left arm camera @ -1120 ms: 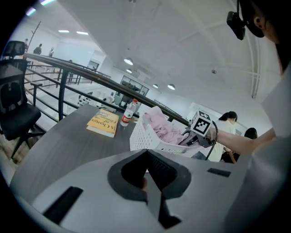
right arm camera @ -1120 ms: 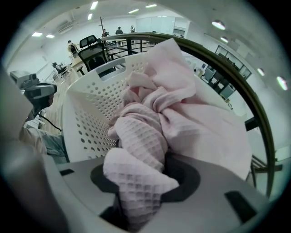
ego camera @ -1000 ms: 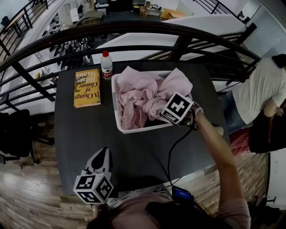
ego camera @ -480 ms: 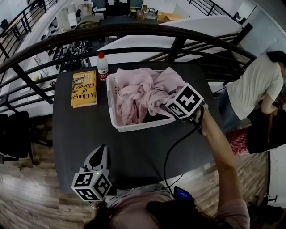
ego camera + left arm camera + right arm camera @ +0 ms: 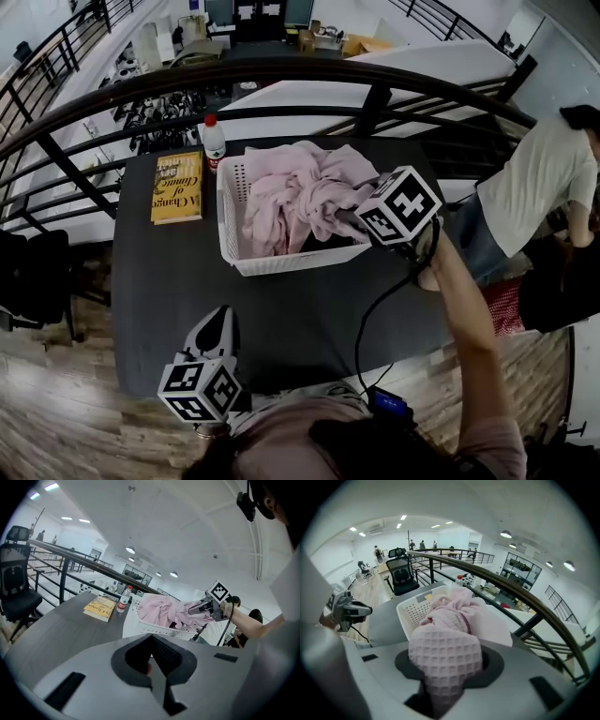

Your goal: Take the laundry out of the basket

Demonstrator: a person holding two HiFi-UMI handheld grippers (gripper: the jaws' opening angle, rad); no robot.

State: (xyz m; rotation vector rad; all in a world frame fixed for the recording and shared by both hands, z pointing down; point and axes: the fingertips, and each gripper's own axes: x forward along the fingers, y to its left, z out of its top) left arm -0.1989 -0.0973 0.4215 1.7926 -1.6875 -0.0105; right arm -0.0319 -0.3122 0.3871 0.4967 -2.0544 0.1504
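Observation:
A white perforated laundry basket (image 5: 281,265) stands on the dark table (image 5: 309,328), heaped with pink laundry (image 5: 300,192). My right gripper (image 5: 345,217) reaches in from the basket's right side. In the right gripper view a fold of pink waffle cloth (image 5: 445,663) fills the gap between its jaws, which are closing on it, and the cloth runs on to the pile in the basket (image 5: 412,611). My left gripper (image 5: 217,319) hovers over the table's near edge, shut and holding nothing. From the left gripper view the basket (image 5: 159,629) and the right gripper (image 5: 194,610) lie ahead.
A yellow book (image 5: 177,186) and a red-capped plastic bottle (image 5: 214,141) sit left of the basket. A dark metal railing (image 5: 375,75) curves behind the table. A person in a white shirt (image 5: 539,178) stands at the right, beyond the table.
My right gripper has pulled up and to the right with the pink cloth, stretching it out of the pile. The left gripper has stayed near the table's front edge.

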